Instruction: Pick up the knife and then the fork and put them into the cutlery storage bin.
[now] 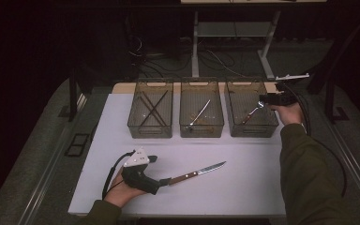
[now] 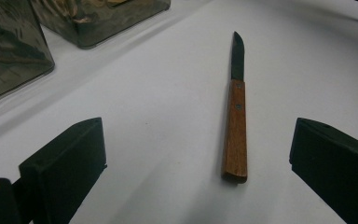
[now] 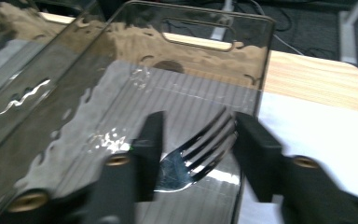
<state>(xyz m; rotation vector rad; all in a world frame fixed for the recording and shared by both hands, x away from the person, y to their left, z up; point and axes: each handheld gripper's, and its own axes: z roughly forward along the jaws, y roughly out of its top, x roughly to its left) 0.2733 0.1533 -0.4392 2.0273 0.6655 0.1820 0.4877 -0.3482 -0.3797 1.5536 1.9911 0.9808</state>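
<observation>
Right gripper [image 1: 265, 100] hangs over the right-hand bin [image 1: 252, 129] of 3 clear bins, its jaws apparently closed on a fork [image 3: 200, 151] at the head, handle slanting down into the bin. Left gripper [image 1: 165, 181] rests on the white worktop [image 1: 243, 187] with jaws spread wide either side of the wooden-handled knife [image 2: 235, 121], not touching it. Chopsticks [image 1: 151, 108] lie in the left bin [image 1: 150, 129] and a utensil [image 1: 199, 113] in the middle bin [image 1: 201, 129]. Judging by this, sorting is nearly finished: the fork needs releasing, the knife picking up and binning.
</observation>
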